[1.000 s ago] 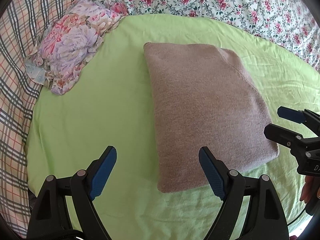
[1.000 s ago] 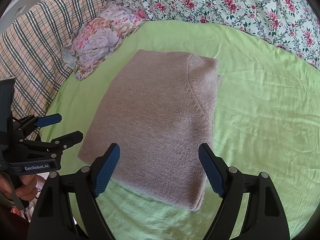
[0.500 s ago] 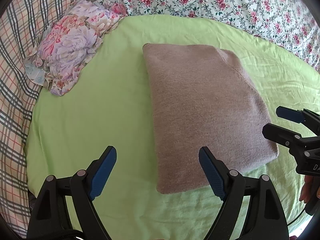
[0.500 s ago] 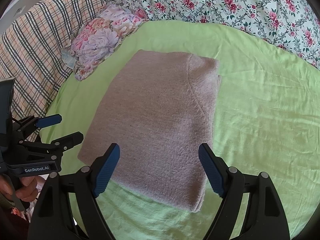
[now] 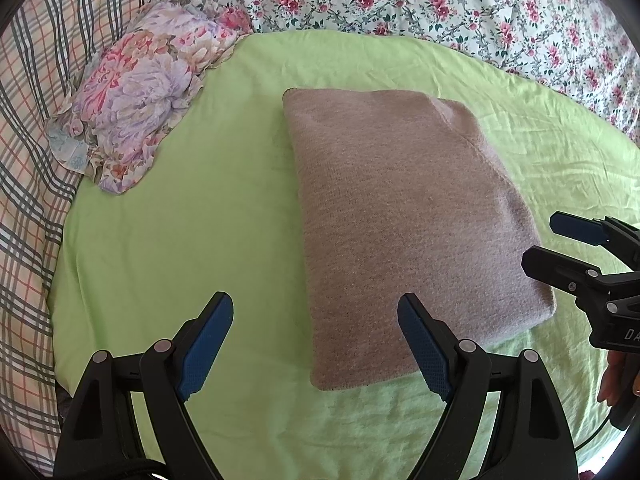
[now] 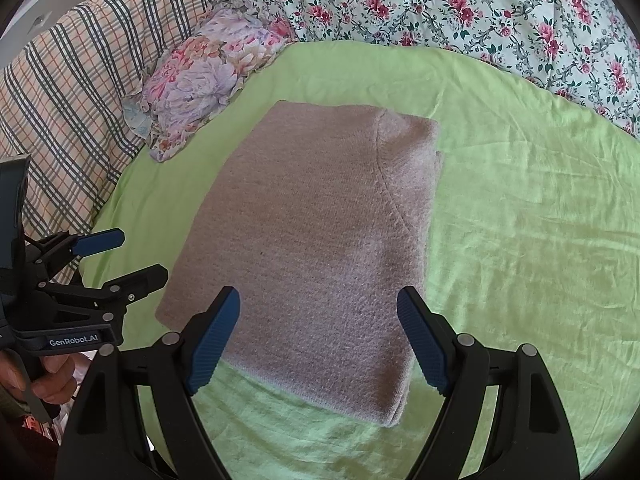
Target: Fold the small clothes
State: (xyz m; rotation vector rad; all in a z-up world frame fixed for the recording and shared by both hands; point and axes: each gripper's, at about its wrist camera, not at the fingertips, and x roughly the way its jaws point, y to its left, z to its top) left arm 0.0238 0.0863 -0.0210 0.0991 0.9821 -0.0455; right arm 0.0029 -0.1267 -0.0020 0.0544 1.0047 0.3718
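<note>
Two grippers hang with jaws spread and empty over a folded sweater (image 5: 408,216) lying near the middle of a green sheet (image 5: 180,240). The left gripper (image 5: 316,344) hovers above the sweater's near left corner, and the right gripper (image 6: 318,336) above its near edge. The sweater sits as a neat, thick rectangle with squared edges, so the folding of this piece looks finished; what may remain is setting it aside or fetching another garment, though none lies loose in view. A flowered cushion (image 5: 136,96) rests at the sheet's far left edge, against a plaid cover (image 5: 36,120). A rose-print quilt (image 5: 460,4) borders the far side.
</note>
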